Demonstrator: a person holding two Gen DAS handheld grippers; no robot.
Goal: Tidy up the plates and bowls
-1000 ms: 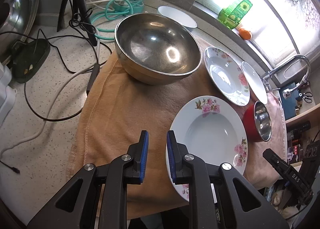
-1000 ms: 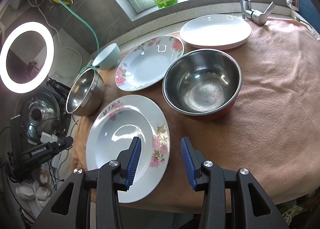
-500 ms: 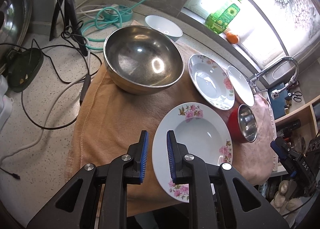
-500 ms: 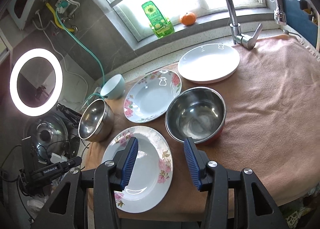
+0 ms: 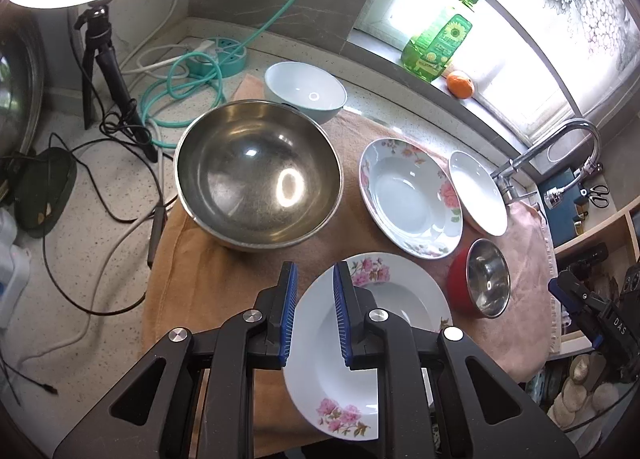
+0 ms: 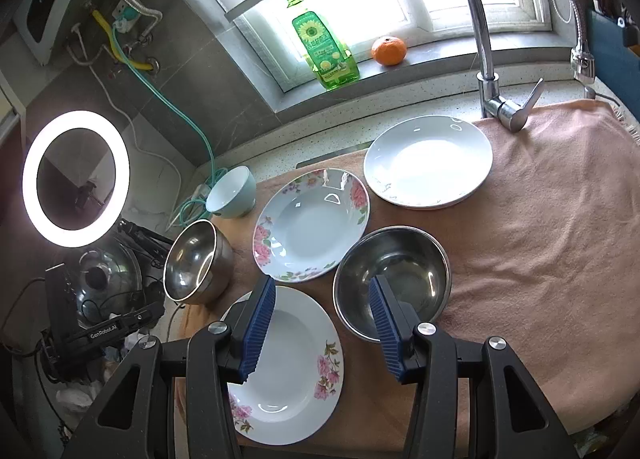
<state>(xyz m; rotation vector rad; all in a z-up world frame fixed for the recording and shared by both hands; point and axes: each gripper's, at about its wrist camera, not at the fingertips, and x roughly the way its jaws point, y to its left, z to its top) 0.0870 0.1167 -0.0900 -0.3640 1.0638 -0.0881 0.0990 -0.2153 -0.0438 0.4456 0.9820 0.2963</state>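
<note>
On the tan towel [image 5: 224, 267] lie a near floral plate [image 5: 396, 323] [image 6: 292, 363], a far floral plate [image 5: 408, 199] [image 6: 312, 225], a plain white plate [image 5: 478, 193] [image 6: 428, 161], a large steel bowl [image 5: 258, 175] [image 6: 196, 263], a red-sided steel bowl [image 5: 486, 277] [image 6: 394, 279] and a pale blue bowl [image 5: 306, 91] [image 6: 232, 191]. My left gripper [image 5: 314, 299] is open by a narrow gap, empty, above the near floral plate's left rim. My right gripper [image 6: 322, 311] is open wide, empty, above the gap between the near floral plate and the red bowl.
A tap [image 6: 486, 55] stands at the back right by the window sill, with a green soap bottle [image 6: 324, 47] and an orange [image 6: 389, 51]. A ring light [image 6: 76, 179], tripod [image 5: 108, 71], cables and a teal hose [image 5: 188, 87] crowd the counter at left.
Both grippers have pulled back and risen, so the dishes look smaller and more of the window and ring light shows. The dishes have not moved. The right jaws opened slightly wider.
</note>
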